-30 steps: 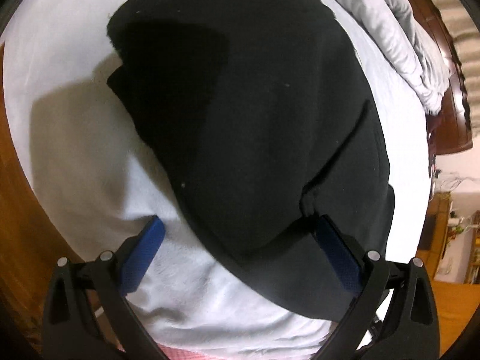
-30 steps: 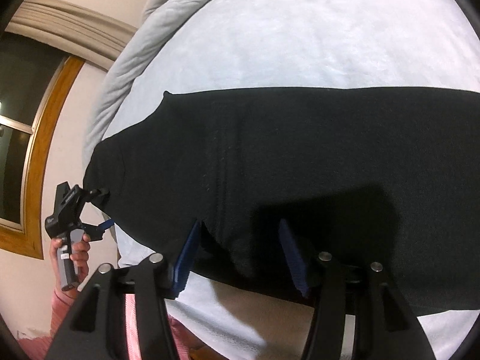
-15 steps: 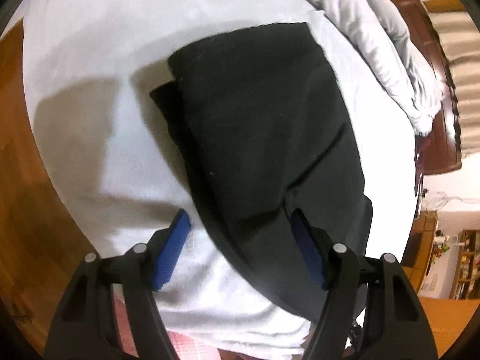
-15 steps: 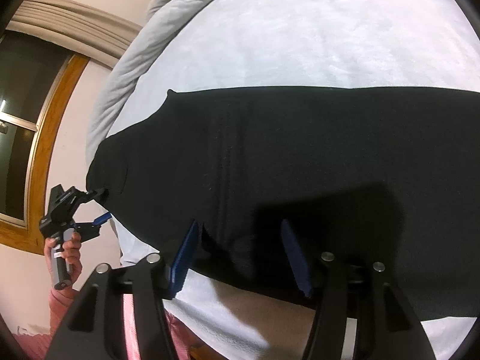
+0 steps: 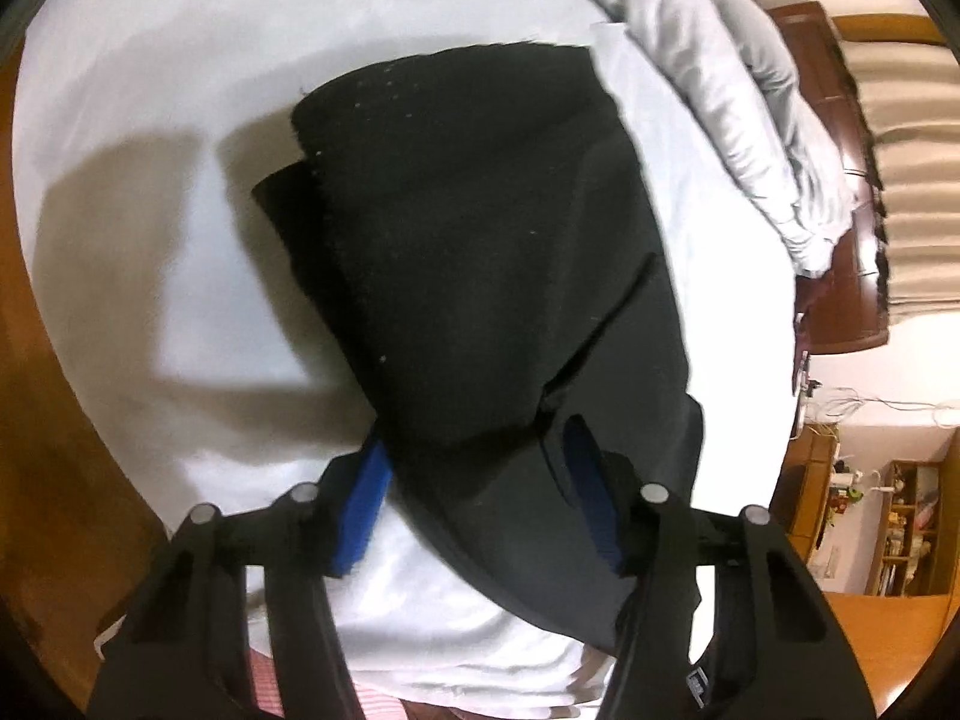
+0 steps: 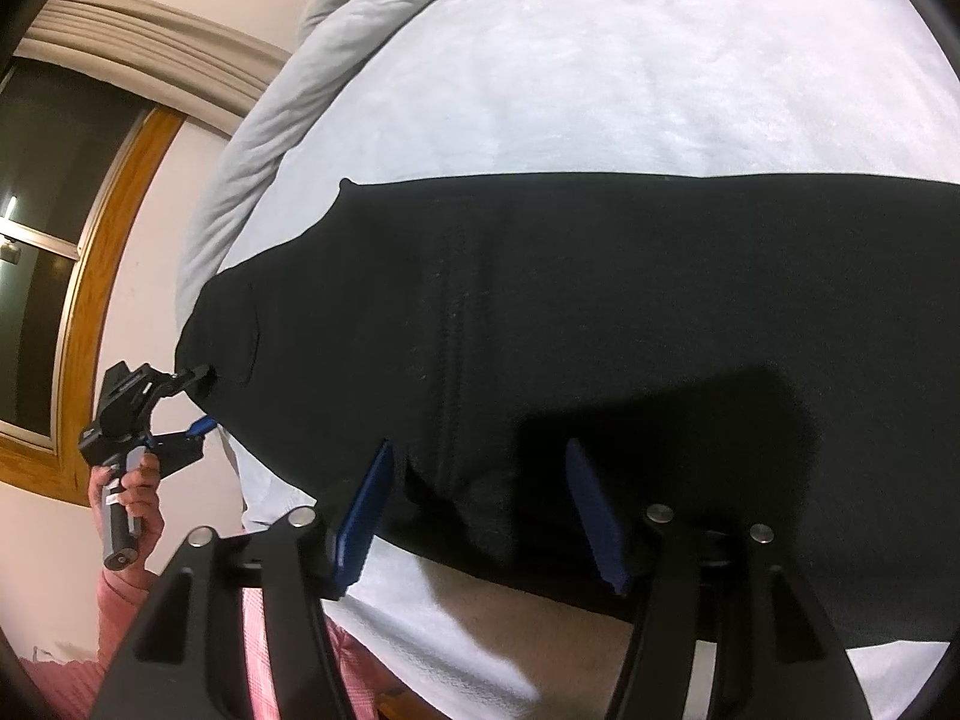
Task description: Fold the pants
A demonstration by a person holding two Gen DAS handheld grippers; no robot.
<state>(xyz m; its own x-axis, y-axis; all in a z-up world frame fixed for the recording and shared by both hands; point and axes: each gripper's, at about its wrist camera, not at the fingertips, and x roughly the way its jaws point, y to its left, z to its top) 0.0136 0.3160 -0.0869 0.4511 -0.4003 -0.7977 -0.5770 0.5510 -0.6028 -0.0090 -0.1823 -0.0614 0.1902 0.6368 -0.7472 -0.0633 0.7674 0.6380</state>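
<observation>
Here the black, soft-cloth pants (image 6: 600, 324) are seen laid as a long band across the white bed sheet (image 6: 630, 60), and every place below is given relative to that band. In the right wrist view its long axis runs from side to side, one end at the left where the left gripper (image 6: 201, 399) is met, the other passing out of frame to the right. The rumpled grey duvet (image 5: 750, 108) lies well beyond the band's far edge.

The left gripper (image 5: 474, 498) is set at the band's end, with a corner of folded cloth between its blue pads (image 5: 363, 498); its jaws are closing, though it cannot be told whether the cloth is yet pressed on both sides. In its own view the band stretches away from it along the pointing direction, a doubled layer lying on top.

The right gripper (image 6: 480, 510) is set at the band's near long edge, partway along, with the hem bunched between its blue pads (image 6: 366, 510); its jaws are opening slightly, and a firm pinch is not shown.

The coming move is judged to turn on this arrangement: the left gripper is at the end, the right at the side, so the end would be carried along the long axis, over the cloth, toward the other end.
</observation>
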